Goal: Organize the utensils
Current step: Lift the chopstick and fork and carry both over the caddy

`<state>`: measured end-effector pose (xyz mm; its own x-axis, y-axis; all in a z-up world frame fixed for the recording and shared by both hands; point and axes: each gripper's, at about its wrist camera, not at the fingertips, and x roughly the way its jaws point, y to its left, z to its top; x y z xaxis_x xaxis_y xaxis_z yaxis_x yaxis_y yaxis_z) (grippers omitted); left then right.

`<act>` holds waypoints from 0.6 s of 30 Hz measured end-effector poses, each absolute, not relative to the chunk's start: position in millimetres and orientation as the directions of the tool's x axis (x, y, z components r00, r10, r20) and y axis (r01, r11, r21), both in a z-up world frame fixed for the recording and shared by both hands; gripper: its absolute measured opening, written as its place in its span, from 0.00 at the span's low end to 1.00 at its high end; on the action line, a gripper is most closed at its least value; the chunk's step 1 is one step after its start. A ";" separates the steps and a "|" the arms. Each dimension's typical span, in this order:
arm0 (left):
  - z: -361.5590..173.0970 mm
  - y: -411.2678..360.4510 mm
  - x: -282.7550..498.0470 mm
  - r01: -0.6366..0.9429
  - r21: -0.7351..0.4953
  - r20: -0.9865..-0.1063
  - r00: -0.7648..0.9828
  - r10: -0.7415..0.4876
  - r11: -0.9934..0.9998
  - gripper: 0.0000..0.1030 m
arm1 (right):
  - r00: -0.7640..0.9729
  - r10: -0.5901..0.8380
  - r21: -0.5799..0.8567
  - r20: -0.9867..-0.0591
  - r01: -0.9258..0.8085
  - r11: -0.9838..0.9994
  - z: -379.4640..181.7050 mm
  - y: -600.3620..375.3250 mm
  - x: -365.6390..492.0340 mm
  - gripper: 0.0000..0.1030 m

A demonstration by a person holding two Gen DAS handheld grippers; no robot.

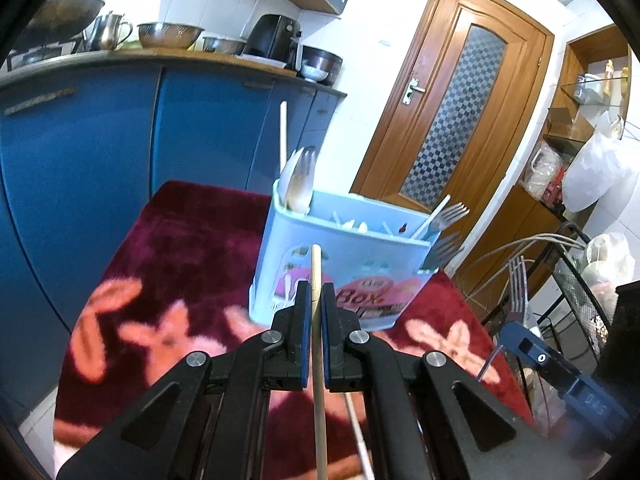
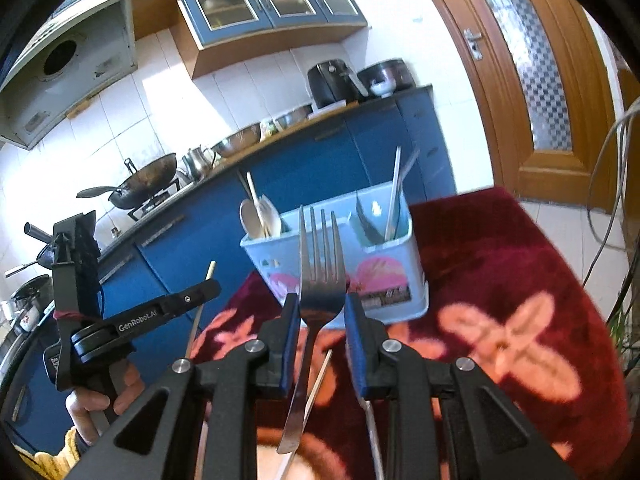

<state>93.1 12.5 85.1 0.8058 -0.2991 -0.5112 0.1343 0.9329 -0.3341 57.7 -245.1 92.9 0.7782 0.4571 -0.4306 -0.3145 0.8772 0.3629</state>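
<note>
A light blue plastic utensil holder (image 1: 344, 268) (image 2: 340, 256) stands upright on a dark red flowered cloth (image 1: 176, 248). It holds pale spoons (image 1: 298, 184) at one end and forks (image 1: 444, 216) at the other. My left gripper (image 1: 317, 300) is shut on a thin wooden chopstick (image 1: 317, 276), held upright in front of the holder. My right gripper (image 2: 322, 308) is shut on a steel fork (image 2: 322, 256), tines up, just before the holder. The left gripper also shows in the right wrist view (image 2: 208, 286).
More chopsticks (image 2: 312, 396) lie on the cloth below the right gripper. Blue cabinets (image 1: 100, 140) with bowls and a wok stand behind the table. A wooden door (image 1: 460, 112) is at the right, with a wire rack (image 1: 576, 292) and cables beside it.
</note>
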 end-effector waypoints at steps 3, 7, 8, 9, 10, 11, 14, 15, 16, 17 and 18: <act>95.7 6.0 99.3 0.147 -0.330 -0.484 0.822 -0.301 0.932 0.02 | 0.804 0.433 0.336 -0.408 -0.309 0.890 105.9 -248.8 59.9 0.24; 109.7 1.8 110.0 0.151 -0.321 -0.449 0.845 -0.291 0.935 0.02 | 0.827 0.409 0.315 -0.386 -0.298 0.901 119.9 -254.8 66.9 0.24; 113.4 1.5 113.5 0.152 -0.322 -0.437 0.852 -0.289 0.934 0.02 | 0.830 0.405 0.312 -0.382 -0.297 0.902 122.5 -255.9 68.2 0.24; 116.6 1.2 116.4 0.152 -0.322 -0.427 0.857 -0.287 0.934 0.02 | 0.835 0.401 0.308 -0.377 -0.296 0.904 125.1 -257.3 70.0 0.24; 120.5 1.2 119.9 0.151 -0.321 -0.413 0.866 -0.282 0.935 0.02 | 0.839 0.396 0.303 -0.372 -0.294 0.907 128.1 -258.9 72.1 0.24; 123.6 1.3 123.0 0.151 -0.319 -0.402 0.872 -0.278 0.935 0.02 | 0.842 0.392 0.299 -0.369 -0.292 0.908 129.9 -259.8 73.4 0.24; 133.6 1.3 134.3 0.149 -0.312 -0.370 0.890 -0.265 0.938 0.02 | 0.848 0.385 0.294 -0.364 -0.288 0.911 134.9 -262.9 80.2 0.23; 137.3 2.2 137.8 0.149 -0.316 -0.352 0.899 -0.262 0.937 0.02 | 0.850 0.384 0.293 -0.361 -0.288 0.912 136.6 -263.3 82.6 0.23; 139.4 2.3 140.9 0.149 -0.317 -0.340 0.904 -0.259 0.937 0.02 | 0.851 0.384 0.292 -0.359 -0.288 0.912 137.7 -263.8 84.0 0.23; 142.9 2.7 143.8 0.147 -0.316 -0.327 0.911 -0.253 0.937 0.02 | 0.851 0.384 0.291 -0.357 -0.290 0.912 138.8 -264.1 86.2 0.23; 146.3 3.0 146.8 0.145 -0.314 -0.311 0.918 -0.246 0.938 0.02 | 0.851 0.385 0.291 -0.356 -0.291 0.911 138.1 -264.5 87.5 0.23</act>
<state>146.8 3.0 146.3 0.9178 -0.2463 -0.3114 0.1453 0.9383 -0.3137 87.5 -264.5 138.1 0.8513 0.3854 -0.3559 -0.2912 0.9115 0.2906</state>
